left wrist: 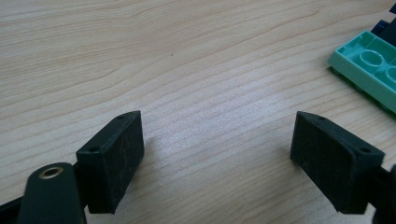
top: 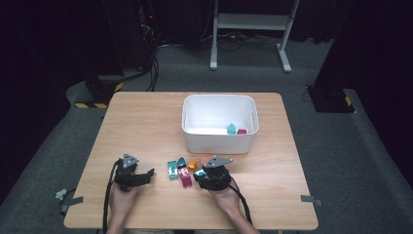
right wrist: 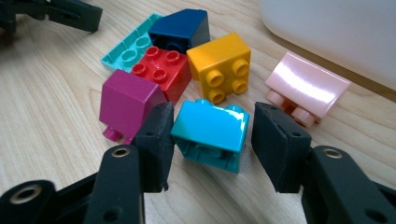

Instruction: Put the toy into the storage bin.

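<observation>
A cyan brick (right wrist: pixel 210 133) lies on the wooden table (top: pixel 146 126) between the jaws of my right gripper (right wrist: pixel 212 126). The left pad (right wrist: pixel 159 140) is at its side, while a thin gap shows at the right pad. Behind it is a cluster: a magenta brick (right wrist: pixel 128 100), a red brick (right wrist: pixel 161 70), a yellow brick (right wrist: pixel 219 65), a dark blue sloped brick (right wrist: pixel 180 28), a mint plate (right wrist: pixel 130 44) and a pink brick (right wrist: pixel 306 86). In the high view my right gripper (top: pixel 200 174) sits at the cluster's right. My left gripper (left wrist: pixel 217 144) stands open over bare wood.
A white bin (top: pixel 219 96) stands behind the cluster and holds a teal piece (top: pixel 231 129) and a red piece (top: pixel 241 131). The mint plate (left wrist: pixel 369 70) lies to the right of my left gripper (top: pixel 148 173). Bare wood spreads across the table's left half.
</observation>
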Demonstrator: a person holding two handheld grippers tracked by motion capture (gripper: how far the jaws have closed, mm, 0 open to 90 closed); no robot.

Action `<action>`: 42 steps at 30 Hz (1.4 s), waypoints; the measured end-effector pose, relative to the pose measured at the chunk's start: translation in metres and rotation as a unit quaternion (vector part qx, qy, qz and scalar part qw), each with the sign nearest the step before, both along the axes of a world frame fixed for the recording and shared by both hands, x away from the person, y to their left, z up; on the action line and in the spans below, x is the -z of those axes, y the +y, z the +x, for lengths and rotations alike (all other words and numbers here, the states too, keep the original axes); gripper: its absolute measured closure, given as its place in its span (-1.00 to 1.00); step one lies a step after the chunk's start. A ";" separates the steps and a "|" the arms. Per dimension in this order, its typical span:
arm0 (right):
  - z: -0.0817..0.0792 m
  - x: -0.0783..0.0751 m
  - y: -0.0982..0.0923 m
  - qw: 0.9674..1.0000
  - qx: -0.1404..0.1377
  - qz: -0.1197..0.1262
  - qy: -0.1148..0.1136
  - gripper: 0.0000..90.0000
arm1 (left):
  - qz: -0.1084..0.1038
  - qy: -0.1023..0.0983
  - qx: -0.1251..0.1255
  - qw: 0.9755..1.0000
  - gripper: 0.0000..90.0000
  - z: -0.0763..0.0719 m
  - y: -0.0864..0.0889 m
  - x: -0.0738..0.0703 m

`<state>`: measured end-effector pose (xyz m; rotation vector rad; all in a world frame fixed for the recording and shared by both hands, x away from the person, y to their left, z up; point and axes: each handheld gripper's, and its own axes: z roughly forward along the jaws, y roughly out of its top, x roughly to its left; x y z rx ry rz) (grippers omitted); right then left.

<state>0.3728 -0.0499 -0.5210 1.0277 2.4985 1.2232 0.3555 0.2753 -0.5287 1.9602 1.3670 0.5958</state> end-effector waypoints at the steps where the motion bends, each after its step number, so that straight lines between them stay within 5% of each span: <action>1: 0.000 0.000 0.000 1.000 0.000 0.000 0.000 0.13 | 0.000 0.000 0.000 1.000 -0.61 0.000 0.000 0.000; 21: -0.005 -0.001 -0.005 1.000 -0.001 -0.014 -0.025 0.30 | 0.000 0.000 0.000 1.000 -0.61 0.000 0.000 0.000; 42: -0.008 -0.020 -0.020 1.000 -0.010 0.001 -0.029 0.30 | 0.000 0.000 0.000 1.000 -0.61 0.000 0.000 0.000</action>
